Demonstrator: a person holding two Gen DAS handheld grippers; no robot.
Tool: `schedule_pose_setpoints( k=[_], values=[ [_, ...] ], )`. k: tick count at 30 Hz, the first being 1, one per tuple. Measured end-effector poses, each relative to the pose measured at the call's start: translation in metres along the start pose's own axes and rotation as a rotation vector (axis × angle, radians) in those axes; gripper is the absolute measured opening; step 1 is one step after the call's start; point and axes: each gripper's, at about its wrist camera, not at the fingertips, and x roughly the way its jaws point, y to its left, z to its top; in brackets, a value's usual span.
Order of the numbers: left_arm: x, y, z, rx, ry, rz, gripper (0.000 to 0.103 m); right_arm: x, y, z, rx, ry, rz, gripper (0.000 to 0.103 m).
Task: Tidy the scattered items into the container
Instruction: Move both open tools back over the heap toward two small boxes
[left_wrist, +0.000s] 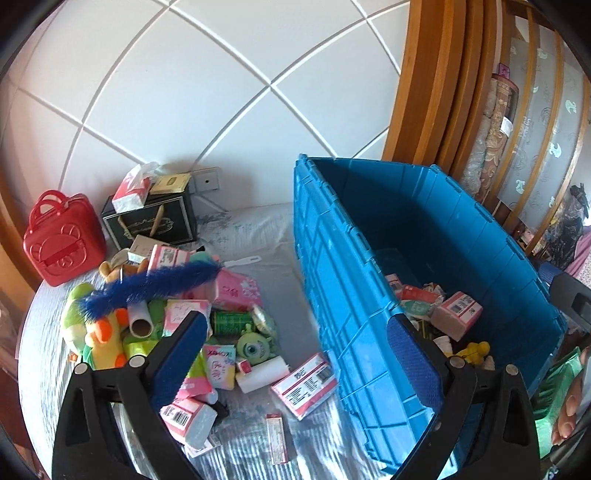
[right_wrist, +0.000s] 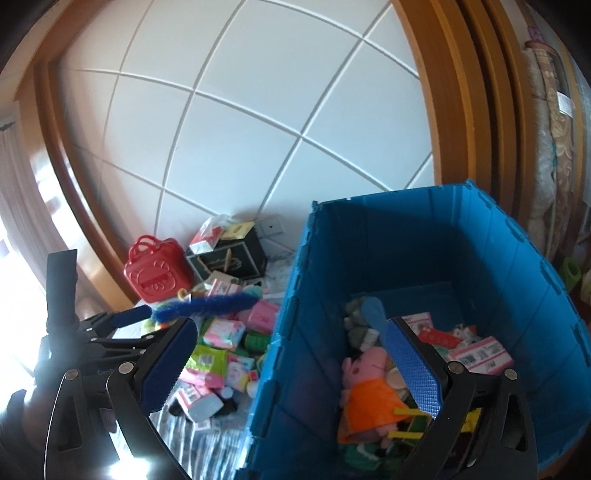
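Open left tool (left_wrist: 295, 354) astride bin wall (left_wrist: 332, 280) — clutter (left_wrist: 207, 332) leftward.

This is a home, most likely a bedroom: the things lie on a bed covered by a pale patterned sheet (left_wrist: 243, 229), pushed against a white padded wall panel (left_wrist: 207, 85) framed in warm wood (left_wrist: 417, 85). Toward the sheet's far left corner sit a red toy handbag (left_wrist: 61, 243) and a black gift box (left_wrist: 155, 221); plush toys (left_wrist: 99, 332) are heaped nearby, and rolled patterned fabrics (left_wrist: 495, 122) stand at the right
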Motion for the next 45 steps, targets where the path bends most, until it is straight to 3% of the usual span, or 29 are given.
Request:
schedule_pose_setpoints(
  k=[7,17,26,36,45],
  values=[
    [-0.003,0.058,-0.047,-0.059,0.056,0.057,0.100,0.019,0.056,-0.018,-0.064,0.041,0.053,0.103],
    [0.005,0.151,-0.136,-0.144,0.204,0.132,0.099,0.060,0.132,-0.059,-0.156,0.123,0.118,0.103],
    [0.037,0.184,-0.209,-0.181,0.307,0.136,0.099,0.105,0.170,-0.125,-0.227,0.240,0.132,0.103],
    [0.102,0.167,-0.256,-0.225,0.369,0.065,0.094,0.165,0.148,-0.232,-0.270,0.428,0.051,0.103],
    [0.163,0.161,-0.270,-0.319,0.389,0.091,0.094,0.215,0.112,-0.304,-0.292,0.540,0.009,0.103]
  ],
)
